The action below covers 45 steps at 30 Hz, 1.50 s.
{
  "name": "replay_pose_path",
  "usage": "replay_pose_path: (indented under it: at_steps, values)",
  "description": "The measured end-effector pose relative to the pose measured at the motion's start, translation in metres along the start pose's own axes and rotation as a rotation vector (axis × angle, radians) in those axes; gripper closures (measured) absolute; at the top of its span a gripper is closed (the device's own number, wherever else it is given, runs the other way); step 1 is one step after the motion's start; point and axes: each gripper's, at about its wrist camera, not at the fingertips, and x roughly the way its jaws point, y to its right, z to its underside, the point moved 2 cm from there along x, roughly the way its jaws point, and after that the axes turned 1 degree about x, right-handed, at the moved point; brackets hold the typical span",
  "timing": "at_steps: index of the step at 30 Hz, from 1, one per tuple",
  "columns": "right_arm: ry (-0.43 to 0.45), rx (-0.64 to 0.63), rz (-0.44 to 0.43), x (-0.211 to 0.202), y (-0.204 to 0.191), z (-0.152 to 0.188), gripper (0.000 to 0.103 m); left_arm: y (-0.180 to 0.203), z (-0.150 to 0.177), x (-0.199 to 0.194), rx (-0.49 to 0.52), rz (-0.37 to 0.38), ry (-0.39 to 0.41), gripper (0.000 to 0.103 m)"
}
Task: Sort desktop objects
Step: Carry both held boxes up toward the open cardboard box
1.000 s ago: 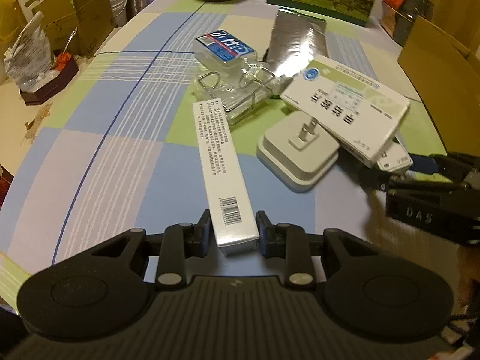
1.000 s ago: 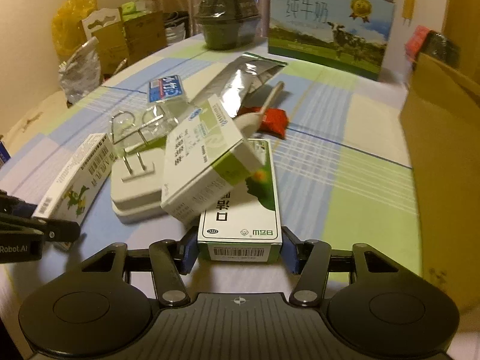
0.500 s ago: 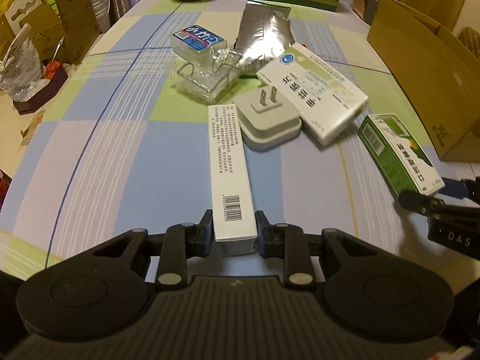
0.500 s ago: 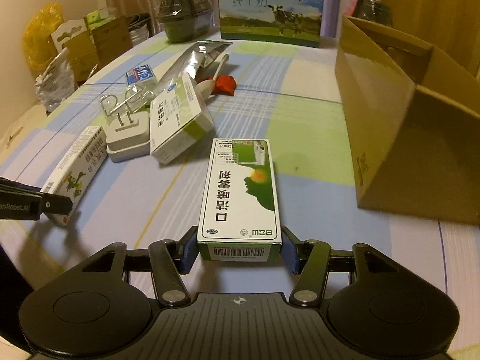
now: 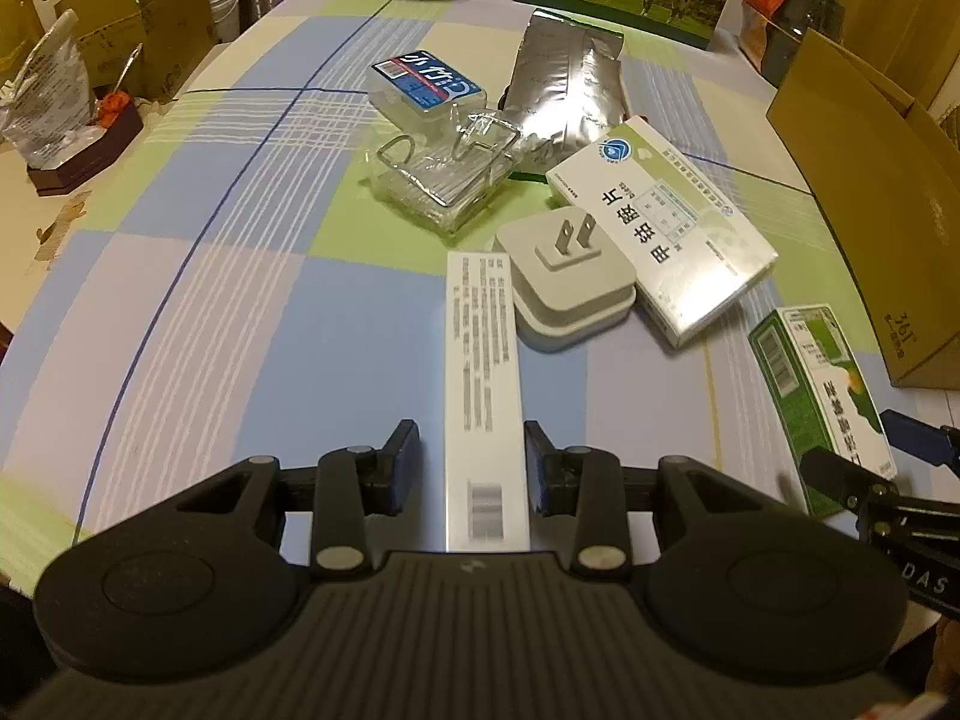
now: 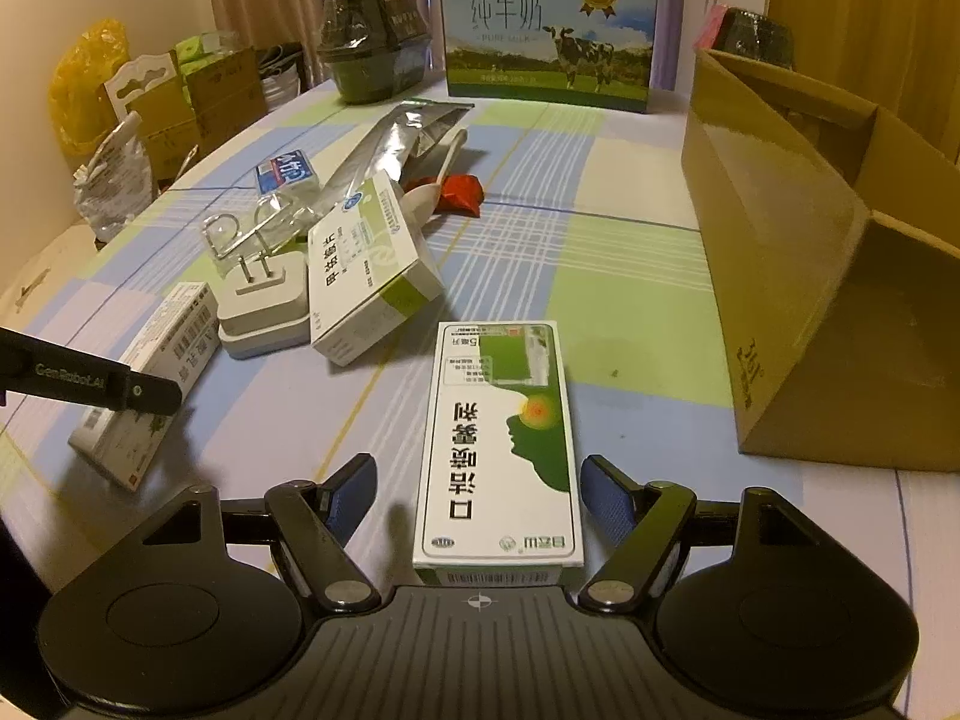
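A long white box [image 5: 483, 384] lies on the checked tablecloth between the fingers of my left gripper [image 5: 474, 456], which is open with a gap on each side. A green-and-white spray box [image 6: 501, 450] lies flat between the fingers of my right gripper [image 6: 477, 495], also open and clear of it. The green box also shows in the left wrist view [image 5: 819, 402], with the right gripper's tip by it. The white box shows in the right wrist view [image 6: 150, 378] under the left gripper's finger.
A white plug adapter [image 5: 570, 285], a white-green medicine box [image 5: 660, 231], a clear plastic case [image 5: 441, 180], a blue-labelled box [image 5: 426, 87] and a silver pouch [image 5: 561, 87] lie mid-table. An open cardboard box [image 6: 834, 252] stands at the right. A milk carton [image 6: 546, 30] stands at the back.
Both grippers have opened and let go of their boxes, which now lie on the table. Before that, both drew their boxes back from the pile toward the near edge.
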Motion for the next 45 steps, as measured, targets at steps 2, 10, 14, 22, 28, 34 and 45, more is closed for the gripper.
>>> replay_pose_path:
  at_steps: [2,10,14,22,28,34,45]
  values:
    - [-0.004,0.000,0.002,0.004,0.001,-0.001,0.031,0.001,-0.003,0.006,0.009,0.000,-0.004,0.072]
    - [-0.010,0.002,0.014,0.016,0.002,-0.007,0.031,0.005,-0.009,0.015,0.055,-0.012,-0.002,0.075]
    - [-0.014,-0.006,0.025,0.020,0.001,-0.009,0.031,0.009,-0.008,0.015,0.090,-0.037,0.005,0.081]
    - [-0.027,-0.002,0.023,0.020,0.002,-0.006,0.038,0.012,0.001,0.006,0.092,-0.024,0.015,0.082]
    - [-0.017,0.002,0.027,0.013,0.002,-0.003,0.050,0.015,0.003,-0.004,0.089,-0.013,0.023,0.082]
    - [0.010,0.022,0.027,-0.003,0.003,-0.001,0.050,0.023,0.002,-0.015,0.108,0.001,0.038,0.082]
    - [0.036,0.066,0.044,-0.029,0.012,0.006,0.051,0.044,0.007,-0.030,0.148,0.031,0.056,0.082]
